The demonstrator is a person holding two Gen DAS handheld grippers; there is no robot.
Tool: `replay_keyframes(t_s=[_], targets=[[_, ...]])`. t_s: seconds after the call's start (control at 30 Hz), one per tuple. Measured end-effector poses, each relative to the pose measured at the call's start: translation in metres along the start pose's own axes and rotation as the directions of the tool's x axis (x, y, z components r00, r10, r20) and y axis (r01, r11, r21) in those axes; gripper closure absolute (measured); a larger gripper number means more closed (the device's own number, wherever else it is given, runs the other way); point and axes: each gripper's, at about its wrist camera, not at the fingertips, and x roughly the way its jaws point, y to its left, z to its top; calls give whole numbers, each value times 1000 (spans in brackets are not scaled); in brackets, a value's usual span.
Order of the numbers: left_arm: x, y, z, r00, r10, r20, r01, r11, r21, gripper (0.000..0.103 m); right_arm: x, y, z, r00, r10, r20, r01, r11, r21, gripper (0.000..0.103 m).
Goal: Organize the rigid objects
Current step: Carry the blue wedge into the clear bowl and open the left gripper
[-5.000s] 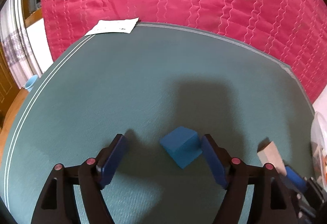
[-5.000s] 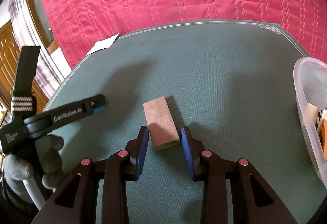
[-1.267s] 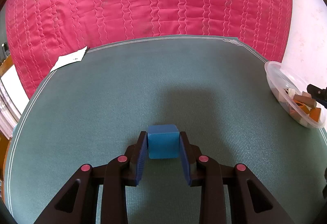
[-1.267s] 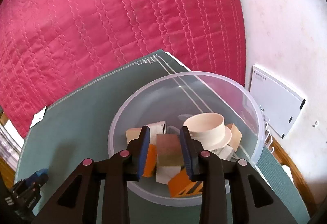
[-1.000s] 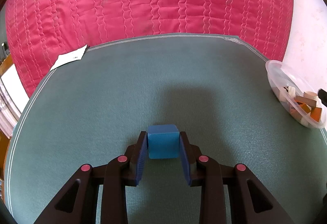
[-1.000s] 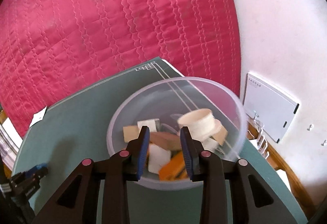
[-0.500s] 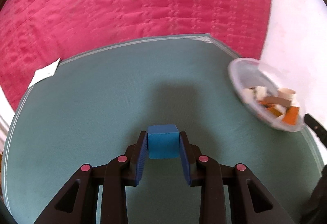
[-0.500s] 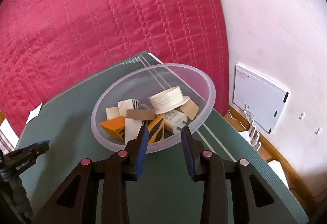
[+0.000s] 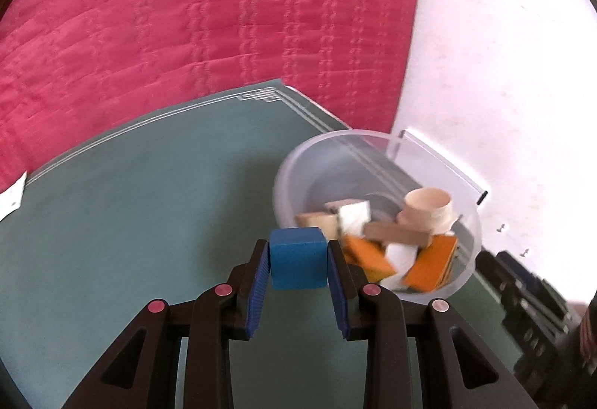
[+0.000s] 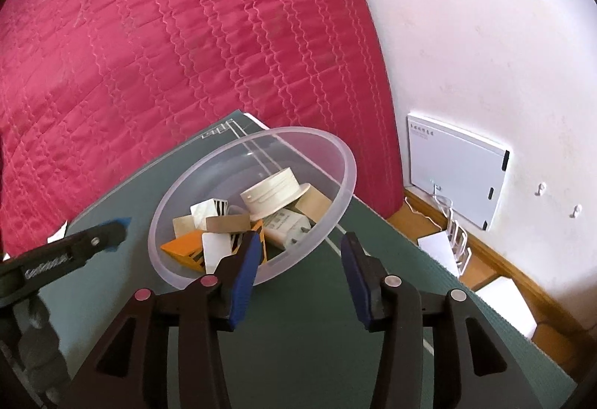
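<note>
Firmly, left tongs (image 9: 298,260) clamp a matte blue cube (image 9: 297,263); right tongs (image 10: 298,260) are opening, empty.

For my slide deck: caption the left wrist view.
Left gripper carries a blue cube toward a clear bowl of blocks on a green mat.

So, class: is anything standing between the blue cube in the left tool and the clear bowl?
Nothing visible does. The blue cube, gripped in the left tool, sits just short of the clear bowl, whose open top is unobstructed.
</note>
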Motion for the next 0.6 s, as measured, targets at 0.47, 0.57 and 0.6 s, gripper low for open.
replay_keyframes(t_s=[0.47,0.57,0.6], targets=[[34,-18,7,999,-32,-16,32,999,19,40,3,-2,0,1000,3,-7,-3,1000,22,56],[32,-10,1,1000,17,-24,-17,1000,10,33,3,-3,0,1000,4,-11,-3,1000,26,54],[31,-6,-2,999,41,-24,-41,999,5,31,4,-3,0,1000,3,-13,-3,1000,28,54]])
